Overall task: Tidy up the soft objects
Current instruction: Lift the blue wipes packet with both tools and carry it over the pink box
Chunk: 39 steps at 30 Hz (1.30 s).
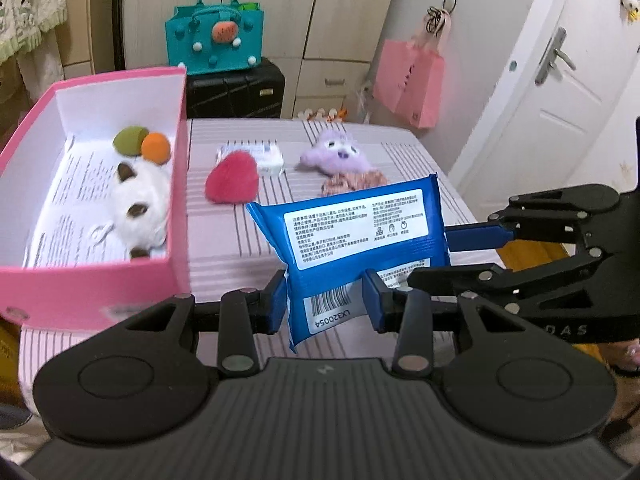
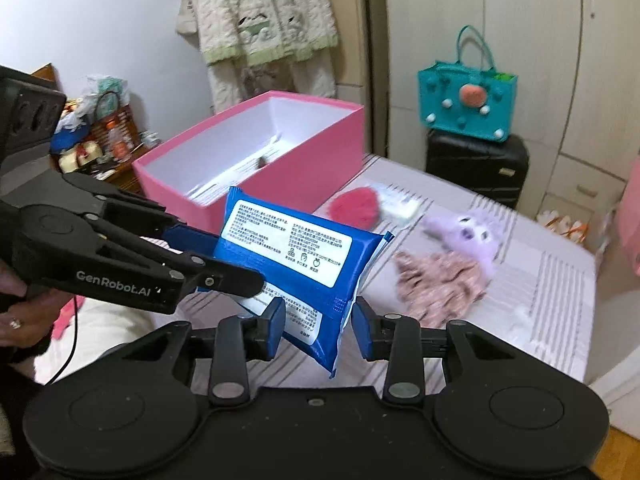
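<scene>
Above the striped table (image 1: 248, 248), a creased blue wipes pack (image 1: 352, 232) (white label).

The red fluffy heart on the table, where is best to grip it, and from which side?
Grip the red fluffy heart across its narrower lower part, coming from above; it lies flat on the striped table, with the white packet close behind.

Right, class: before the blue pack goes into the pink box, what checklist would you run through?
1. Left gripper shut on the blue pack: ok.
2. Right gripper gripping it too: cannot tell; its fingers flank the pack.
3. Pack lifted off the table: ok.
4. Pink box open on top: ok.
5. Free floor in the box beside the white plush: ok.
</scene>
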Motion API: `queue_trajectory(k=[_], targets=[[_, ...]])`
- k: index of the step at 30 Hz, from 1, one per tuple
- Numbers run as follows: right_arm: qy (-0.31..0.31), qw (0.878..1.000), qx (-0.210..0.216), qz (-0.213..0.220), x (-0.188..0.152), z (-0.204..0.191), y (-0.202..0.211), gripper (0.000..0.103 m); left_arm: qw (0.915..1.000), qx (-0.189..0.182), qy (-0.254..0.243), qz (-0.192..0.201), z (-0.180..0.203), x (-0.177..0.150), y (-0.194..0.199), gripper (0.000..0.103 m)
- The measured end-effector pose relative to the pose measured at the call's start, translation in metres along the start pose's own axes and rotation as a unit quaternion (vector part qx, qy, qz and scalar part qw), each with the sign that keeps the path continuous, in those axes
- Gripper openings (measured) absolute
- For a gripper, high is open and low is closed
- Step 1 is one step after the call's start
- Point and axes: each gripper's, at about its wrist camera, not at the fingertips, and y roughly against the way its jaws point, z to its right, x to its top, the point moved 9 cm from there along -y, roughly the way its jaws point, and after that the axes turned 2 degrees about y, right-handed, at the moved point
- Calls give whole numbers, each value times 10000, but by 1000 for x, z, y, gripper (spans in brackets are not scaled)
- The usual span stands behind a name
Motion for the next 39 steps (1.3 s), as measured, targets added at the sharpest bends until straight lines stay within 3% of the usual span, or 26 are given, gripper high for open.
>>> queue_trajectory(k=[6,12,28,32,36,39], targets=[[30,9994,279,-180,-1,-25,8,43,9999,-33,-10,-163,-7,-17,27,38],[306,9987,403,-78,9,-53,18,43,9995,-165,21,-255,-17,-25,57,38],[1170,9914,481,341,84,-104,-3,43,9981,357,-329,385,-73,15,120,39],[1285,9897,409,486,110,-104,-20,45,9969,516,-419,423,-91,31,118,39],[1395,9873,453,612,134,-97,-46,47,9969,611,-200,446,-116,48,101,39],[1417,9869,514,582,152,-85,-70,40,9969,628,69,473,-137,59,85,39]])
